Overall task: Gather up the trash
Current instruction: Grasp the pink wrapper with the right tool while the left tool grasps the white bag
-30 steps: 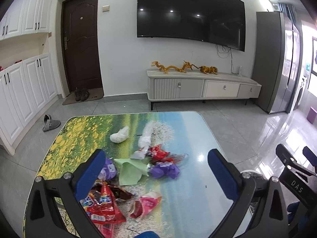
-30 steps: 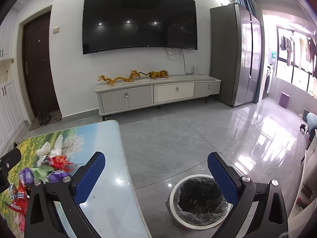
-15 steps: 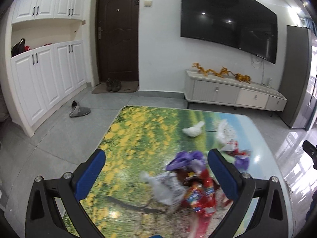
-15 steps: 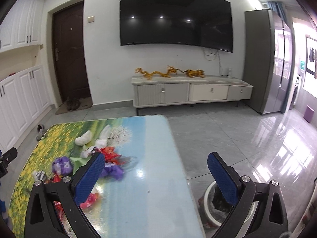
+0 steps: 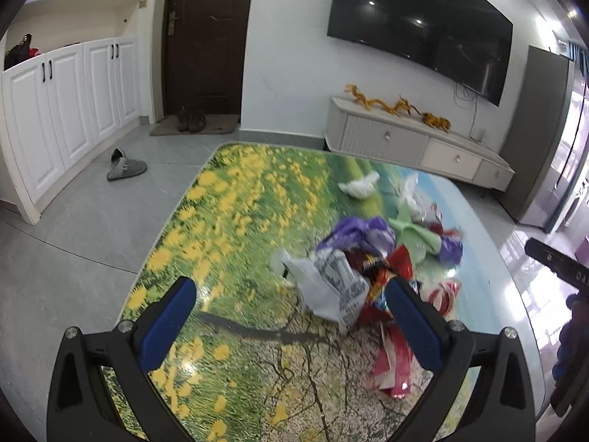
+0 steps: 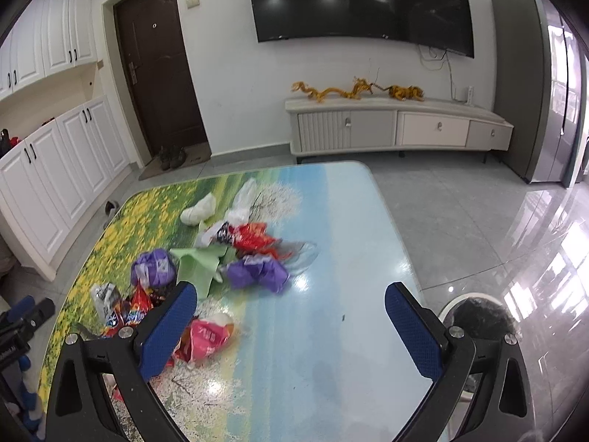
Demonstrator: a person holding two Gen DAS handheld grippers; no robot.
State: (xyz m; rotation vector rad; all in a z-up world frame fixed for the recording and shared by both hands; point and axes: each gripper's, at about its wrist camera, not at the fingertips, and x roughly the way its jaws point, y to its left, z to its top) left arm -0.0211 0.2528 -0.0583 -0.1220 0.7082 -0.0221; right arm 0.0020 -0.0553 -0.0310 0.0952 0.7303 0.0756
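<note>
The left gripper (image 5: 289, 296) hangs above the tabletop (image 5: 235, 221) with its 2 blue-padded fingers (image 5: 167, 322) spread wide and nothing between them. Its right finger lies in front of the near edge of a trash pile, though contact cannot be told. That pile sits on the right half of the flower-printed surface: a white printed plastic bag (image 5: 327, 287) nearest the gripper, a purple wrapper (image 5: 353, 230) just behind it, red snack packets (image 5: 394, 364) trailing toward the near edge, a pale green paper (image 5: 416, 234) further right, and a crumpled white tissue (image 5: 359, 186) set apart toward the far side.

The right gripper (image 6: 291, 313) is likewise wide open and empty, held over the blue, bare part of the tabletop (image 6: 331, 331). In its view the trash lies to the left: a pink and white packet (image 6: 208, 337) just beside the left finger (image 6: 167, 331), a purple wrapper (image 6: 257, 270) ahead, the green paper (image 6: 200, 263), a red wrapper (image 6: 252, 235) and a clear plastic bag (image 6: 243, 200) further back. A bin with a black liner (image 6: 478, 320) stands on the grey tiled floor just off the table's right edge, partly hidden behind the right finger. Part of the left gripper's black body shows at the far left edge.
</note>
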